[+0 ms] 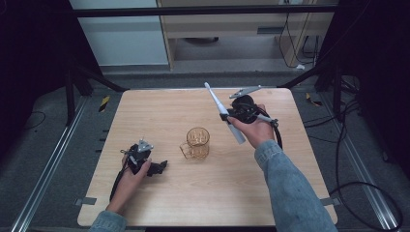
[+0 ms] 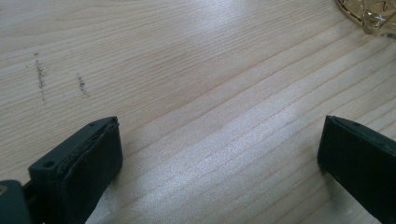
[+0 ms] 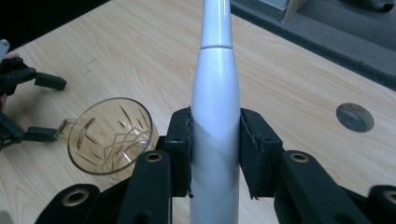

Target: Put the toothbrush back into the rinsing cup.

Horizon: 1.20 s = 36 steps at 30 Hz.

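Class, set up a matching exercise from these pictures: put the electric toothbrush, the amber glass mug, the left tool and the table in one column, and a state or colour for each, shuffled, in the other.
1. electric toothbrush
2. amber glass mug
3. left tool
4. table

a. open, low over the wood
b. light wood grain
c. clamped in the right tool
d. standing empty mid-table

Pairs: 1-c, 2-d, 3-a, 4-b
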Tool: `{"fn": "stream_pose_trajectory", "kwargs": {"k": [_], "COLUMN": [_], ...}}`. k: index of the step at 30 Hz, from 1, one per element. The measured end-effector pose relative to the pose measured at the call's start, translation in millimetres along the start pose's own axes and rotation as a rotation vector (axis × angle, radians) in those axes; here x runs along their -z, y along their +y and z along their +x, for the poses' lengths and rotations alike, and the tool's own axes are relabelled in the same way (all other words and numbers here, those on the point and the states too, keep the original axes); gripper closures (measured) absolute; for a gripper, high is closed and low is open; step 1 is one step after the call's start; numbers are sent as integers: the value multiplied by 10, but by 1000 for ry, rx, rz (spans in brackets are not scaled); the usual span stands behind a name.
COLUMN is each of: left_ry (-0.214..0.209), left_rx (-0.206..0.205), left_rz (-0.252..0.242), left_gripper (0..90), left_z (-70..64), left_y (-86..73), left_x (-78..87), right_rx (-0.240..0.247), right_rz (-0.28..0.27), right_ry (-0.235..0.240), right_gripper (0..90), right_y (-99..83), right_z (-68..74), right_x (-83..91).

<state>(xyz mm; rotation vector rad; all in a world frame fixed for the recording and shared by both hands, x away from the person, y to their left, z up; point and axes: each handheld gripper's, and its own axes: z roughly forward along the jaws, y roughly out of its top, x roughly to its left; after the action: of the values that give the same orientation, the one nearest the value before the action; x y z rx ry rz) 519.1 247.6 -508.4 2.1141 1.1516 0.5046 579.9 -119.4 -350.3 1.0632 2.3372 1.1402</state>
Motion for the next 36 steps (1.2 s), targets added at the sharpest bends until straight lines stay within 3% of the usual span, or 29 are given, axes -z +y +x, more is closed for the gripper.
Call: {"fn": "stream_pose_trajectory", "kwargs": {"k": [36], "left_ry": [0], "left_rx": [3], "left_rz": [-3], "left_gripper": [0], "left_z": [-2], "left_y": [0], "left_x": [-2], "right_rx": [3], "right_rz": [-162], "right_ry": [-16], "right_gripper": [666], "right_y": [483], "right_z": [380], "right_x": [-134]}}
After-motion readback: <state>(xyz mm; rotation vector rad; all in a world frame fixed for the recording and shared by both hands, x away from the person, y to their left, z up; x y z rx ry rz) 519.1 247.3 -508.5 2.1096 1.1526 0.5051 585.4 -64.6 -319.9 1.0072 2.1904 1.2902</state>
